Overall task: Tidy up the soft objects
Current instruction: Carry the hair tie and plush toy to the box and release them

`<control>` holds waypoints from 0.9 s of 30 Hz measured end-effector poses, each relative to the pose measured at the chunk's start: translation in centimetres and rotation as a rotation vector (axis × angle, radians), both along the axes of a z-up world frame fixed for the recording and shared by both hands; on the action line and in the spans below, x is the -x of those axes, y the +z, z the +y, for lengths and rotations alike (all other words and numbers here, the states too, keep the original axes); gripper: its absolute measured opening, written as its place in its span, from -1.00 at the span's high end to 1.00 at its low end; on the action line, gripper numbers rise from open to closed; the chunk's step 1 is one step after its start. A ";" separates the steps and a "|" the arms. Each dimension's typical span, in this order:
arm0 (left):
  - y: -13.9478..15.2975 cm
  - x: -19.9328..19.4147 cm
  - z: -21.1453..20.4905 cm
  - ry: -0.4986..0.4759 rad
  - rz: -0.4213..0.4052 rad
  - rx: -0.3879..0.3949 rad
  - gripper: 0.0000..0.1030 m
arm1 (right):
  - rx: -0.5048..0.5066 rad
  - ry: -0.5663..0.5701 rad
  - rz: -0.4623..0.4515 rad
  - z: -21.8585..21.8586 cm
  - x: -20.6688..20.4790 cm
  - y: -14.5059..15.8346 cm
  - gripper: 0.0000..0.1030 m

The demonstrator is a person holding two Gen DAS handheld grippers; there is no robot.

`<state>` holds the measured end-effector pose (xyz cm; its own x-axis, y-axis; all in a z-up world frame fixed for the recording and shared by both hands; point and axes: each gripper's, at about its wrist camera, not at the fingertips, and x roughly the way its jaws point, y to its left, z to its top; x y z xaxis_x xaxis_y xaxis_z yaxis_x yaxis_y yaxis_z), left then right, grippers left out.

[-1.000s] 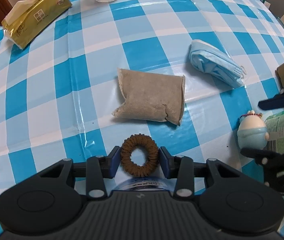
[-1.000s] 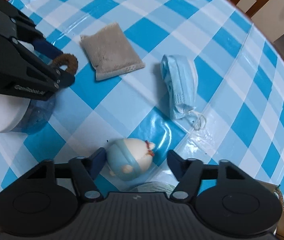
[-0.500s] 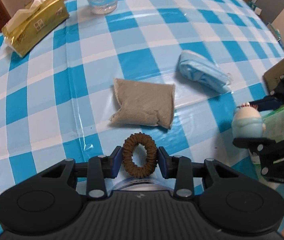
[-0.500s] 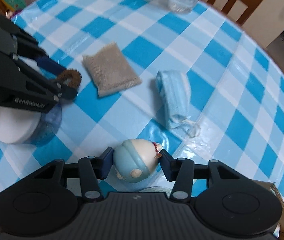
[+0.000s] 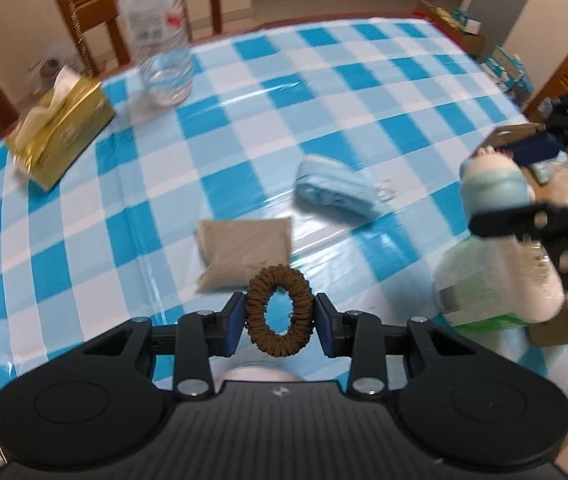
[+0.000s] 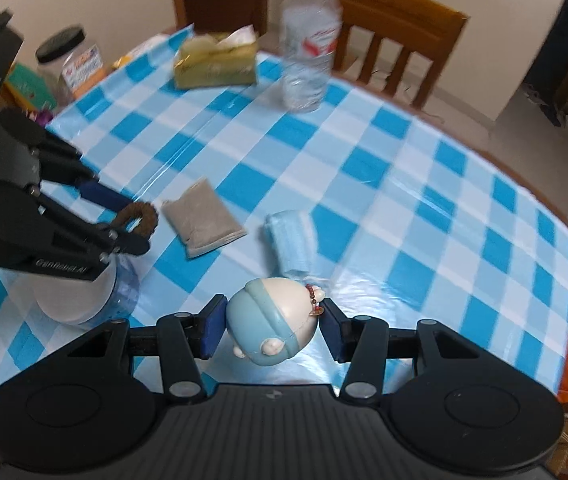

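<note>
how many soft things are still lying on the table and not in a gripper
2: the grey fabric pouch near the middle of the checked table, and the folded blue face mask to its right. The clutter at the table's edges may hide others.

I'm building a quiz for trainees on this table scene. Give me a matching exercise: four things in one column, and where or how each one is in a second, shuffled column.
Things:
1. hair tie
2. doll
3. face mask
4. grey pouch

States:
A. lying on the tablecloth, light blue, folded
B. held in the right gripper
C. lying flat on the tablecloth, just past the hair tie
D. held in the left gripper

Pairs: 1-D, 2-B, 3-A, 4-C
</note>
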<state>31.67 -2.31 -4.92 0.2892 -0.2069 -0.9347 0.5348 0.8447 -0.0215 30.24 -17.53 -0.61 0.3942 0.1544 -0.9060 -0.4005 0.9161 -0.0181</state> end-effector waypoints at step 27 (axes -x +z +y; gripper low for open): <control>3.9 3.8 -20.2 -0.475 -0.049 0.135 0.31 | 0.011 -0.511 -0.056 -21.8 8.1 2.1 -0.07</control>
<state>27.89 -22.54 -1.06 0.1762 -0.4445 -0.8783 0.8633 0.4985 -0.0791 22.15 -39.36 1.45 0.4649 -0.0806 -0.8817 0.1007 0.9942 -0.0378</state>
